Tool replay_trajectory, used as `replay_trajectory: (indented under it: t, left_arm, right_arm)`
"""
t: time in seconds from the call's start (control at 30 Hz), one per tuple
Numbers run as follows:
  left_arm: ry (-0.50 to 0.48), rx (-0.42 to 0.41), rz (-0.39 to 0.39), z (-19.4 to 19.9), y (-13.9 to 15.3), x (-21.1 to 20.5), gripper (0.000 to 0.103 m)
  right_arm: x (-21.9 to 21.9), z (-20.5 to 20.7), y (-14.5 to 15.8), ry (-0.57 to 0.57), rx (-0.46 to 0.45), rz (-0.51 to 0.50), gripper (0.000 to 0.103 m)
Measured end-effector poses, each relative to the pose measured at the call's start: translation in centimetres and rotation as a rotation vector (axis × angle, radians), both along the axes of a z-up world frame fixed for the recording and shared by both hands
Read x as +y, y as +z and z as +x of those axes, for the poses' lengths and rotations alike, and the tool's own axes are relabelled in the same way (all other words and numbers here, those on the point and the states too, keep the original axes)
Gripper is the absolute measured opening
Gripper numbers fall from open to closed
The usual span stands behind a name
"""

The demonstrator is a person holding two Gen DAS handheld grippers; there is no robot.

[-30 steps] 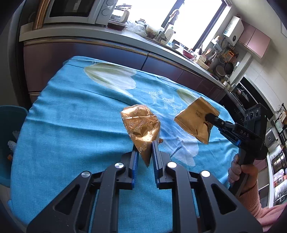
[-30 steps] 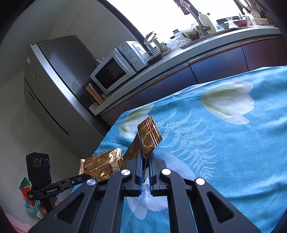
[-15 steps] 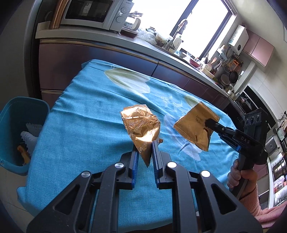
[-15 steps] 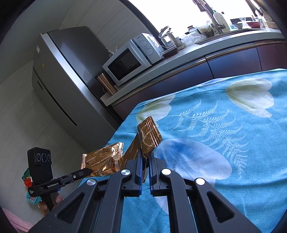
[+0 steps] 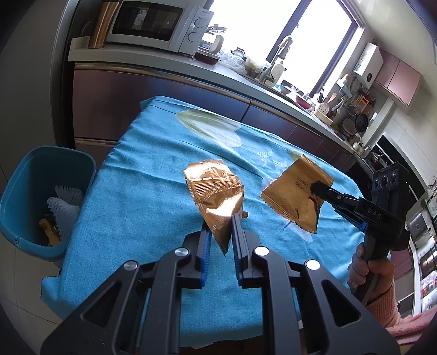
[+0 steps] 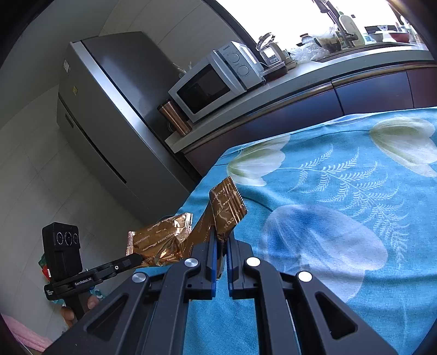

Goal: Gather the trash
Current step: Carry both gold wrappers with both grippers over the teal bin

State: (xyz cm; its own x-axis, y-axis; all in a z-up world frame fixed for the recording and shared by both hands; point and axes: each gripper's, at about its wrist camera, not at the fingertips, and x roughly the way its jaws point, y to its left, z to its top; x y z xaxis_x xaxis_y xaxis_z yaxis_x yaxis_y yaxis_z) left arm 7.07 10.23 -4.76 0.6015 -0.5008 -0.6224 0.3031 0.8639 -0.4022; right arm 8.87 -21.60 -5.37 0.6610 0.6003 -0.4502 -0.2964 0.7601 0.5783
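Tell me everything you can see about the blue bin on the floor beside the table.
The blue trash bin is a plastic tub with rounded corners and a rolled rim, standing upright and open on the floor beside the corner of the table with the blue tablecloth. Inside lie white netted foam wrap and a brownish scrap. Neither gripper touches it; it appears only in the left wrist view.

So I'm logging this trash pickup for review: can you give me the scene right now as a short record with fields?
left gripper: jaws shut on a crumpled gold wrapper, held above the table
right gripper: jaws shut on a flatter gold wrapper, also lifted
surface: table under a blue floral tablecloth
bin: blue trash bin on the floor beside the table's left end, white paper and other scraps inside
wrappers in bin: neither yet
background: microwave on the counter
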Motion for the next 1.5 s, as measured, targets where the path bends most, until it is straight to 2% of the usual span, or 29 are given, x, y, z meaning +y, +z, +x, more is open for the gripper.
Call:
replay_trajectory:
  t: [0.6,1.5]
  left_arm:
    - [0.057,-0.037,0.025,-1.6,1.0,2.7,0.015]
    - [0.112,-0.042,0.026,-2.2,1.4,5.3,0.015]
  right_arm:
    - [2.6,0.8,0.2,0.054,-0.003,-0.001,0.005]
    - [5.5,2.1,0.0,0.116,0.0,0.003,0.005]
